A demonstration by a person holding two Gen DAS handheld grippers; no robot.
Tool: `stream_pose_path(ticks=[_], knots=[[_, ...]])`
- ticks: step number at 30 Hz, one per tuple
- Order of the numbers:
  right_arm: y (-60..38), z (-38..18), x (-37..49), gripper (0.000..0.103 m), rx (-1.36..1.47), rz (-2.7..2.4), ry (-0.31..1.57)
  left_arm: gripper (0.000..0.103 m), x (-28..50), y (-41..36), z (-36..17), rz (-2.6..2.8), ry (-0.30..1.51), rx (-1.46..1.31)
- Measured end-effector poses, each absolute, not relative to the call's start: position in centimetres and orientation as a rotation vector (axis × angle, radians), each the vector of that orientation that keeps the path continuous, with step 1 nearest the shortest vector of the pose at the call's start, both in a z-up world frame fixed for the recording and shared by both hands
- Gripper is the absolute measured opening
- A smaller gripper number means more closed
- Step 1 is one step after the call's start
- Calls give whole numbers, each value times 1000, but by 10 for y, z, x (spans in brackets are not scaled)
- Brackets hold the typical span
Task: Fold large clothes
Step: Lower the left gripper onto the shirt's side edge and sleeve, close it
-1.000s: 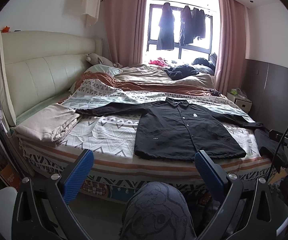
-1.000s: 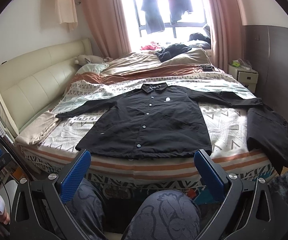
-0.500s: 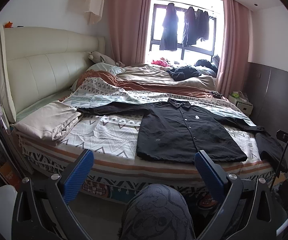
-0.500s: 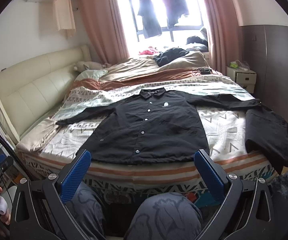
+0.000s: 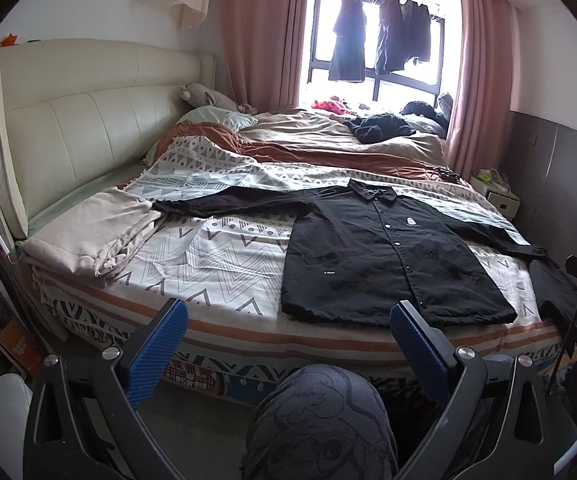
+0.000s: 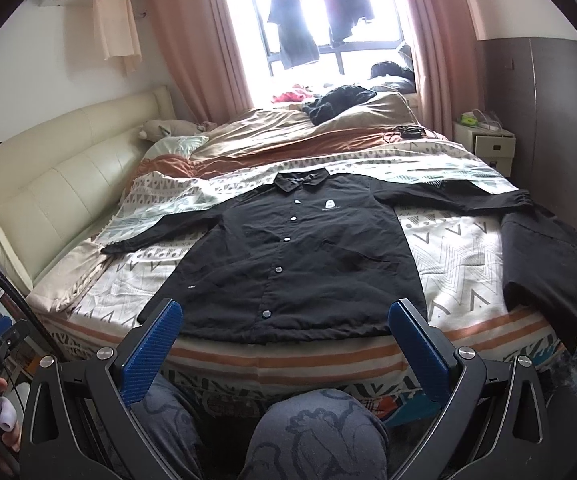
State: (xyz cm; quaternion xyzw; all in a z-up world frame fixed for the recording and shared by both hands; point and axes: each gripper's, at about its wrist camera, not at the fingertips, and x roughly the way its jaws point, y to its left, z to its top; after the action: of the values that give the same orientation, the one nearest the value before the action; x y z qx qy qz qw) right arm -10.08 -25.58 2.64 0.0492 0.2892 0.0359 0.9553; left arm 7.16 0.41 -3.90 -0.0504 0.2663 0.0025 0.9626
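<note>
A black button-up shirt lies flat, front up, on the patterned bedspread, with both sleeves spread sideways. My left gripper is open and held back from the bed's near edge, left of the shirt's hem. In the right wrist view my right gripper is open too, centred before the hem and clear of the cloth. Nothing is between either pair of blue fingers.
A folded beige cloth sits at the bed's left edge and a dark garment hangs over the right corner. A person's knee is below the grippers. A cream headboard, rumpled bedding, a nightstand and a window lie beyond.
Both grippers have drawn back a little and tilted up, so the shirt sits lower and farther in the views. Both remain open and the shirt has not moved.
</note>
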Motion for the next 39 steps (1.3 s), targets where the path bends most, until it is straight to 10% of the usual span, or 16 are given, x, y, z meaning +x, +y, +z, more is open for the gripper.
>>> stream_pose_path(ticks=[39], knots=[[-172,-47,238,103,73,283,707,100,315,123,-82,146,640,-342]])
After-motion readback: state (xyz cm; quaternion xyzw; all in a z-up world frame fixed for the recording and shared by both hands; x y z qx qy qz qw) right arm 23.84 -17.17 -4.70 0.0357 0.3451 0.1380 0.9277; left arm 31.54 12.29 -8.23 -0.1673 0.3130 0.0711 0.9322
